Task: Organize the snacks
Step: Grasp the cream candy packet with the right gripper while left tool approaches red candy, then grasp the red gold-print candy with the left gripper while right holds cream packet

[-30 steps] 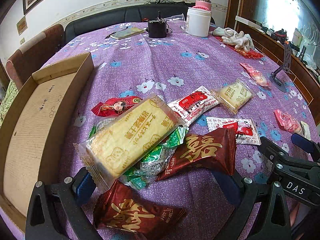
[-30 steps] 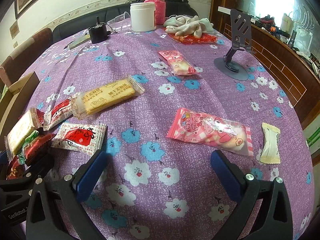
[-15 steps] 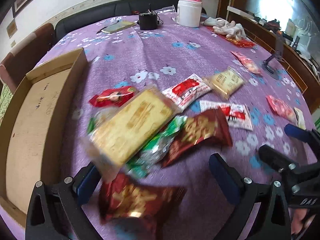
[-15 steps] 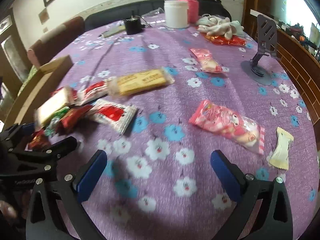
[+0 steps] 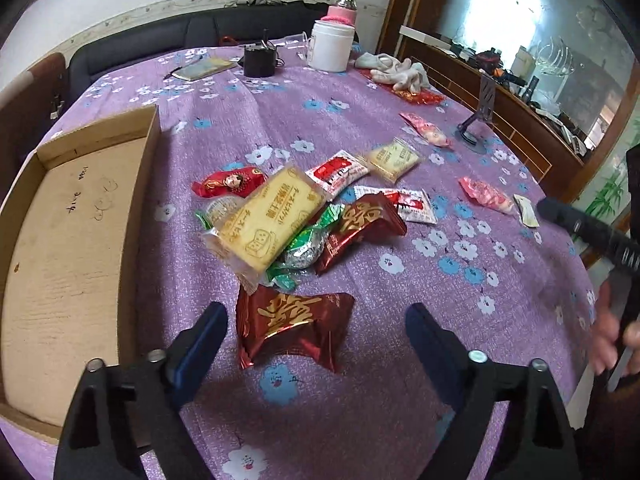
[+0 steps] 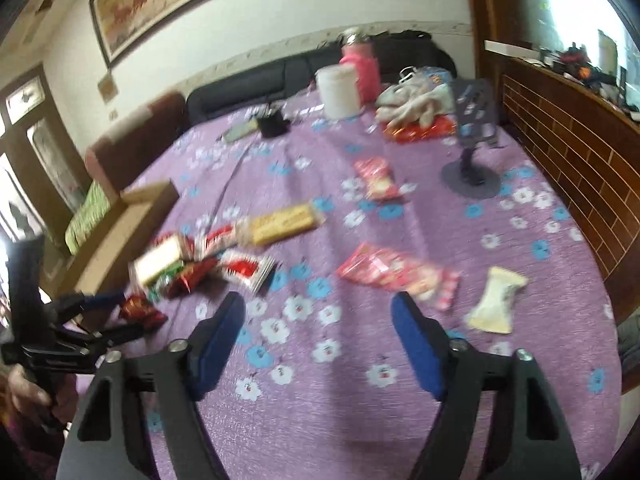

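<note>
Plainly risky: left tool (image 5: 316, 328) and right tool (image 6: 318, 328) both spread apart, just been narrowing, nothing between. Dark red foil snack packet (image 5: 294, 326) flat on purple flowered counter (image 5: 400, 420), between left blue pads; slippery foil, could skid from a shallow pinch. Heaped wrappers behind, led by long yellow biscuit pack (image 5: 268, 222), could snag. Open shallow cardboard box (image 5: 60, 264) just left; box wall and counter edge close, clear room rightward.

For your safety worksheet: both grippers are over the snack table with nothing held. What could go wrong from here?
1. The left gripper, jaws just narrowing, straddles a red packet lying close to the pile; a grab might drag neighbours.
2. The box overhangs the table edge; a knock might tip it.
</note>
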The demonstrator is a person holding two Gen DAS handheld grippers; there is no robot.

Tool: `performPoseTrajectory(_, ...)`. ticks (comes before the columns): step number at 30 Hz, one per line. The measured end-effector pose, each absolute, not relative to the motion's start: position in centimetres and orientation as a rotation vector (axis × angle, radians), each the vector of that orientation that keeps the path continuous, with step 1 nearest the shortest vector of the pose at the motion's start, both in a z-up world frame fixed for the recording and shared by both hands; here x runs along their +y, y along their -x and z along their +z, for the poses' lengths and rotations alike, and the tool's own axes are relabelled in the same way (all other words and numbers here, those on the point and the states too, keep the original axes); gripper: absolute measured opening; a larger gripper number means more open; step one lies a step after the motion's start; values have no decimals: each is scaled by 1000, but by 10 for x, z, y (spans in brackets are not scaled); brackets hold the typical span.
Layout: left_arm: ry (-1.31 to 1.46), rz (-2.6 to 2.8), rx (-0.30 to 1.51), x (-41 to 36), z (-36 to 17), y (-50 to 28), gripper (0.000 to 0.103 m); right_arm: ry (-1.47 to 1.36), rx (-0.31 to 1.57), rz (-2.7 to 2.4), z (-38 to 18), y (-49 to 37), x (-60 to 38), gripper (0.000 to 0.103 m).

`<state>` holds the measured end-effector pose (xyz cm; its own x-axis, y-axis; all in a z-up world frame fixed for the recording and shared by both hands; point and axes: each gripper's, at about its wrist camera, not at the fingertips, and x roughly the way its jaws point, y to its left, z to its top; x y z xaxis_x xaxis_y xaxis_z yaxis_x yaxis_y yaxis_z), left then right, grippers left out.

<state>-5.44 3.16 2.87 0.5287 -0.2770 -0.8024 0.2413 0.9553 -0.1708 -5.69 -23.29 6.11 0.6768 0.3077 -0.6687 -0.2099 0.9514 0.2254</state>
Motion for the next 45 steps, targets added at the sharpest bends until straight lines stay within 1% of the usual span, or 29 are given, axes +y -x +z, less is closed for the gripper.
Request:
performPoseTrajectory(2,35,-317,981,33,25,53,82,-147,755,280,68,59,-244,75)
performPoseTrajectory(10,-32,-316,1015,19,13,46,82,-193,730,223,66,67,-276,75)
performPoseTrajectory(14,-28,-486,1064,-4,19,60,82,-237,743,165,62,64,-301,75)
performPoseTrajectory(19,-102,-564,1001,-13,36,81,82,-307,785,88,51,62,-335,75)
performPoseTrajectory(24,-131,-518,968,-8,39,72,82,-387,840,15,33,51,-361,75)
performPoseTrajectory(30,-158,-480,922,-6,42,68,82,-309,907,-11,19,25,-345,74)
performPoseTrajectory(32,-156,-483,923,-3,43,69,82,-237,925,-45,14,15,-336,61)
performPoseTrajectory(33,-158,-483,920,-2,43,70,82,-201,933,-73,11,11,-333,49)
performPoseTrajectory(34,-159,-485,916,0,45,71,82,-171,939,-88,8,8,-330,44)
performPoseTrajectory(35,-156,-490,912,4,46,73,82,-155,944,-86,5,5,-327,42)
performPoseTrajectory(36,-152,-500,913,7,47,74,82,-124,939,-93,2,4,-322,36)
performPoseTrajectory(37,-151,-504,914,10,47,74,82,-77,932,-113,1,4,-318,24)
performPoseTrajectory(39,-165,-495,921,14,46,75,82,-9,912,-121,0,7,-309,24)
performPoseTrajectory(45,-161,-510,931,15,41,67,82,-90,859,-78,12,27,-316,23)
